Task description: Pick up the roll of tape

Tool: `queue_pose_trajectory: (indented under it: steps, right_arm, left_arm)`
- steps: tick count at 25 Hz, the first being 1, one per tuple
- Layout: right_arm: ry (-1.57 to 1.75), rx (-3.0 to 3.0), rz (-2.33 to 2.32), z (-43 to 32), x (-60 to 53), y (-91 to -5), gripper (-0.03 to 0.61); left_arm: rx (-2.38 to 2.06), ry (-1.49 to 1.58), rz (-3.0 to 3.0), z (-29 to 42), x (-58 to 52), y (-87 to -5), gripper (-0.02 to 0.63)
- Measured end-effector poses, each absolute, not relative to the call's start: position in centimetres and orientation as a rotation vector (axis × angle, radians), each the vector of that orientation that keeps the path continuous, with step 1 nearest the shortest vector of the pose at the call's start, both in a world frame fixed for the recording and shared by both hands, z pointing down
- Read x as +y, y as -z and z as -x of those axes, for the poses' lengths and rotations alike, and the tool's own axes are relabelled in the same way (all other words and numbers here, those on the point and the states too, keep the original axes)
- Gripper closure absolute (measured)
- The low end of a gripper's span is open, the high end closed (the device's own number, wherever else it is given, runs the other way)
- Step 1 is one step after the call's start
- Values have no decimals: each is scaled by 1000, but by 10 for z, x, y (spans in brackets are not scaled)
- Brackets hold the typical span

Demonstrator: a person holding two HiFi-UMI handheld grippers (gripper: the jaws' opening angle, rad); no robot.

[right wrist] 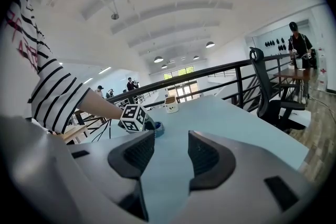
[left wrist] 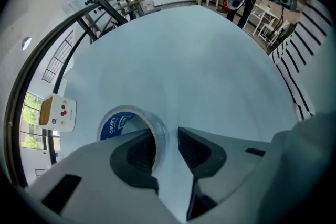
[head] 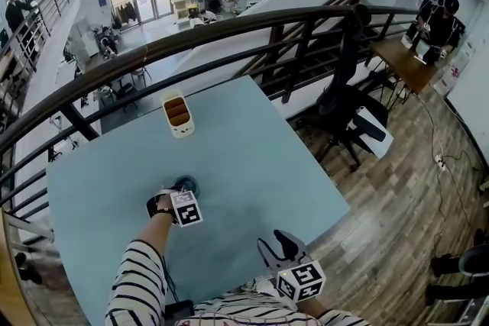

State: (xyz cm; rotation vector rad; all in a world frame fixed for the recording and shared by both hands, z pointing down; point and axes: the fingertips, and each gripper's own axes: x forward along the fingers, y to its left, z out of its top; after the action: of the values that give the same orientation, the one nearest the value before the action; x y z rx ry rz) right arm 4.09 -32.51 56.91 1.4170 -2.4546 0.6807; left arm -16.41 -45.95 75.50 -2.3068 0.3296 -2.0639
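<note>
Straddling the wall of the roll of tape (left wrist: 119, 122), the left gripper (left wrist: 167, 144) is pointing steeply down. Its jaws are standing partly open, one inside the core and one outside, apparently not pinching yet. Tape is lying flat on the table (left wrist: 210, 60). Right gripper (right wrist: 170, 153) is idling open and empty.

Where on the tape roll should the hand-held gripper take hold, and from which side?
Pinch the ring wall of the tape roll, coming from straight above. It lies flat on the table with its hole facing up, so one jaw drops inside and one outside, as the left hand-held gripper straddles it, not yet clamped.
</note>
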Motion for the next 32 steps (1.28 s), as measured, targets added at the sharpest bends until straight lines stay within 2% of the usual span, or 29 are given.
queue_pose_trajectory:
  steps: [2,5,13,22,32]
  right_arm:
    - [-678,-2462,-1409,-37,-324,-567,382]
    - [-666,-2477,-1394,-31,-324,-564,382]
    - [-648,-2506,-1367,-28,-318,-560,382]
    - [-606,-2569,-1290,-17,-317,-550,382]
    - [-539,-2665,-1160,8,-313,-532,382]
  left_arm:
    - [313,2081,2258,165,-458,-754,534]
    - [340,2098,2233,168,-456,-754,552]
    - [540,1990,2289,169,-449,-737,554]
    - [843,1702,2419,151,-439,-682,554]
    - [1271,1364,2476,171,-395,-605,554]
